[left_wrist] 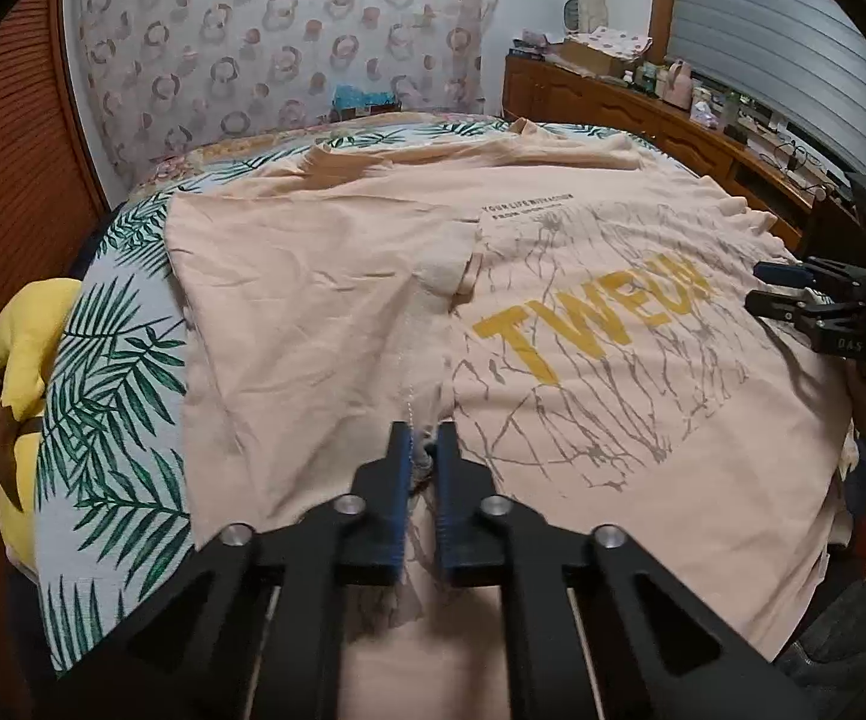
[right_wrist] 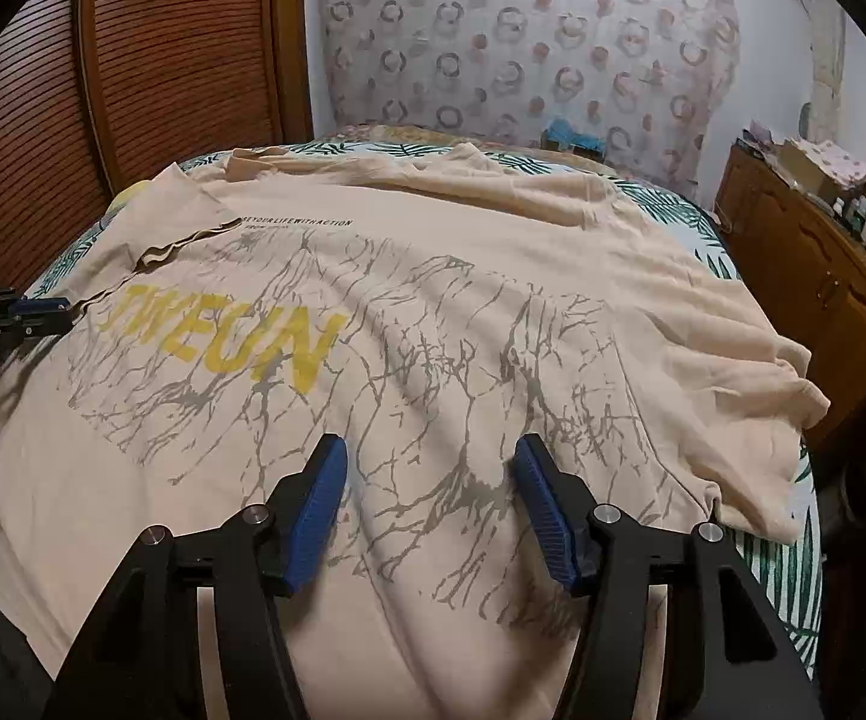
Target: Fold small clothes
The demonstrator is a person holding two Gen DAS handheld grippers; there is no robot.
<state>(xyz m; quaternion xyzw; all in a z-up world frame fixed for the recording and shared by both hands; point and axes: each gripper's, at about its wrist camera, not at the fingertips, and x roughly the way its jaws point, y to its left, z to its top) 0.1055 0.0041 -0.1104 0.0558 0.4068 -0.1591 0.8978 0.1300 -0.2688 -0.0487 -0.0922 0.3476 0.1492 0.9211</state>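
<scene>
A peach T-shirt (left_wrist: 325,276) with yellow "TWEUN" lettering and grey crack print lies spread on the bed; it also shows in the right wrist view (right_wrist: 493,276). Its left side is folded over the print. My left gripper (left_wrist: 424,444) is shut on the folded edge of the T-shirt near the bed's front. It also shows at the left edge of the right wrist view (right_wrist: 64,309). My right gripper (right_wrist: 430,468) is open just above the printed area, holding nothing. It also shows at the right edge of the left wrist view (left_wrist: 763,288).
The bed has a palm-leaf sheet (left_wrist: 109,372). A yellow plush toy (left_wrist: 25,336) lies at the bed's left side. A wooden dresser (right_wrist: 817,276) with clutter stands on the right. A brown slatted door (right_wrist: 151,60) is on the left.
</scene>
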